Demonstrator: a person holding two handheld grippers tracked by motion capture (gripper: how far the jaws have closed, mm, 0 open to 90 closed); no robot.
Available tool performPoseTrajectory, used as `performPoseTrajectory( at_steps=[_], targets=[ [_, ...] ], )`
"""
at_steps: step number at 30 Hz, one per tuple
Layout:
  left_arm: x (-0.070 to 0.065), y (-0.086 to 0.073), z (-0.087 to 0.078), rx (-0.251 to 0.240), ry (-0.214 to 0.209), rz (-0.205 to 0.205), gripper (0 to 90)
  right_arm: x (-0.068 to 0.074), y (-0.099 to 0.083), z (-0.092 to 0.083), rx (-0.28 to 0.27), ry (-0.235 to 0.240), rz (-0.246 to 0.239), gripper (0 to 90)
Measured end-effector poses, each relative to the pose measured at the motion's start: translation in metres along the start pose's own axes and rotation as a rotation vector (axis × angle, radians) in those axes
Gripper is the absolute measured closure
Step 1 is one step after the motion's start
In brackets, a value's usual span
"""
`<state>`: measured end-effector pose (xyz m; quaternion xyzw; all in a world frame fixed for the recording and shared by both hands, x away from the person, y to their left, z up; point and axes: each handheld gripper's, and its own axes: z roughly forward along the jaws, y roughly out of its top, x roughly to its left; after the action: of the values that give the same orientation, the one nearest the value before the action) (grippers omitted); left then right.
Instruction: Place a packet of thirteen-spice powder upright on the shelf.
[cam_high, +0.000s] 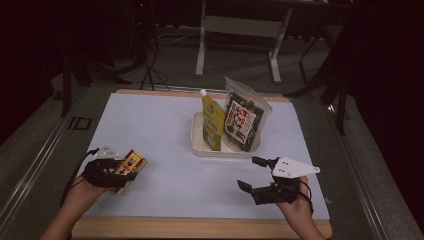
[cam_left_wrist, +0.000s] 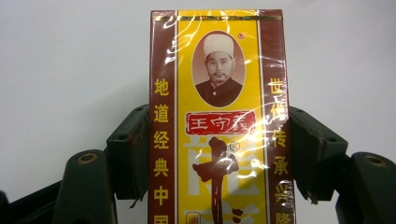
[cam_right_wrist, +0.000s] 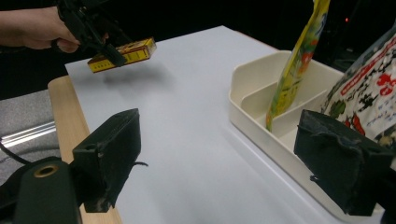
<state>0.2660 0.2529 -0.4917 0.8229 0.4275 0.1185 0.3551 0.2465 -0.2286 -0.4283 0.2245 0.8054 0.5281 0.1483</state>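
I have the left gripper clamped on the yellow-and-maroon box at the lower left of the high view, held clear of the white mat. My right gripper, lower right, has its jaws apart with nothing between them, just below the white tray.

box: glossy clear film over printed card | tray: smooth cream plastic | table mat: matt white sheet | table edge: bare wood | gripper pads: rough, worn black
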Motion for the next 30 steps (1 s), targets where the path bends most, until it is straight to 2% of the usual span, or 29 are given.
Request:
performPoseTrajectory(
  at_steps=[1, 2, 4, 9, 12, 16, 20, 23, 25, 28, 30],
  targets=[
    [0.000, 0.000, 0.000, 0.000, 0.000, 0.000, 32.3, 0.000, 0.001, 0.000, -0.006, 0.000, -0.007, 14.0],
    [-0.009, 0.006, -0.001, -0.033, -0.023, 0.018, 32.3, 0.000, 0.001, 0.000, -0.006, 0.000, -0.007, 13.9],
    [-0.017, 0.011, -0.002, -0.052, -0.056, 0.028, 32.3, 0.000, 0.004, -0.001, -0.017, 0.030, 0.005, 13.1],
    [-0.037, 0.022, -0.002, -0.089, -0.085, 0.082, 32.2, 0.000, 0.007, -0.001, -0.004, 0.023, 0.032, 13.1],
    [-0.048, 0.028, -0.002, -0.099, -0.096, 0.112, 32.2, -0.002, 0.008, 0.000, -0.014, 0.032, 0.070, 13.3],
    [-0.063, 0.036, 0.001, -0.130, -0.120, 0.139, 32.2, 0.000, 0.008, 0.003, -0.017, -0.003, 0.044, 13.3],
    [-0.076, 0.044, 0.005, -0.151, -0.157, 0.159, 32.1, 0.000, 0.011, 0.006, -0.034, 0.026, 0.063, 13.6],
    [-0.084, 0.048, 0.009, -0.170, -0.178, 0.174, 32.1, 0.002, 0.013, 0.010, -0.044, 0.007, 0.058, 14.2],
    [-0.089, 0.050, 0.012, -0.175, -0.195, 0.183, 32.1, 0.005, 0.014, 0.012, -0.055, -0.016, 0.040, 14.2],
    [-0.095, 0.053, 0.016, -0.195, -0.220, 0.189, 32.1, 0.009, 0.017, 0.015, -0.062, -0.018, 0.005, 11.8],
    [-0.099, 0.055, 0.018, -0.214, -0.227, 0.188, 32.1, 0.011, 0.019, 0.017, -0.070, -0.013, 0.001, 10.4]
  ],
)
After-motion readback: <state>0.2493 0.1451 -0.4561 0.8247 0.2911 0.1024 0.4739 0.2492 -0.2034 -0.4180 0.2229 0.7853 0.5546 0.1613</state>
